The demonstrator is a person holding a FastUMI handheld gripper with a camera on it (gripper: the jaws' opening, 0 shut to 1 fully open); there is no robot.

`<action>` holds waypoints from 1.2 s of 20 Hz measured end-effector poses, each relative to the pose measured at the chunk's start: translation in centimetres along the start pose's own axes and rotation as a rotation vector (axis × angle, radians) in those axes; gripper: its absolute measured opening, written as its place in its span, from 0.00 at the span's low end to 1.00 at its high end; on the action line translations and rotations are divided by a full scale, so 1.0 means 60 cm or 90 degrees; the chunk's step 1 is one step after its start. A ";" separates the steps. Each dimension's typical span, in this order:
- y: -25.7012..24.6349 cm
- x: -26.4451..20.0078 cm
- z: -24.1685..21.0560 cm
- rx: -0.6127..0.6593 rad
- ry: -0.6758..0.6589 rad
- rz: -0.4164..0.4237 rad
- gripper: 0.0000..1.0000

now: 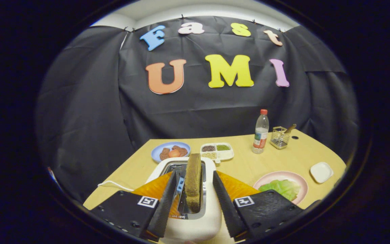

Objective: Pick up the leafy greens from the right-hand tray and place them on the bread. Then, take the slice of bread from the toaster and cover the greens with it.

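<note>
A brown slice of bread [193, 179] stands upright in the slot of a white toaster [195, 223]. My gripper [195, 174] is open around the slice, one finger on each side, with a small gap on both sides. To the right of the fingers, a pink plate [296, 178] holds the leafy greens [278, 188]. I cannot tell whether bread lies under the greens.
An orange mat [235, 186] lies under the toaster, and a white cable [113, 184] runs off to its left. Beyond are a blue plate of food [171, 152], a divided white tray [217, 150], a water bottle [261, 132], a mesh holder [280, 137] and a small white dish [321, 171].
</note>
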State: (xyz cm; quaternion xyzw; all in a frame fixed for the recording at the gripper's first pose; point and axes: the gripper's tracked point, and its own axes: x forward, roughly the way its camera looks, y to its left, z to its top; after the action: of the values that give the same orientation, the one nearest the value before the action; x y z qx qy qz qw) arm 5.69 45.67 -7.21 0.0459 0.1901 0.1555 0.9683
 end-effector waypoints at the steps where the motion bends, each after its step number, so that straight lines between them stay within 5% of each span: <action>1: -0.002 0.005 -0.003 0.004 0.008 -0.003 0.56; 5: -0.005 0.008 0.002 0.046 0.014 0.010 0.16; 8: -0.004 -0.002 0.017 0.070 0.006 0.031 0.08; 16: -0.024 -0.088 0.152 0.128 -0.121 0.104 0.08; 24: -0.169 -0.120 0.178 0.134 -0.191 0.049 0.08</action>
State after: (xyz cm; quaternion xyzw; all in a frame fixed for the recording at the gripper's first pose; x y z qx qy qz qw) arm 6.31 33.45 3.68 0.1772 0.0570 0.1634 0.9688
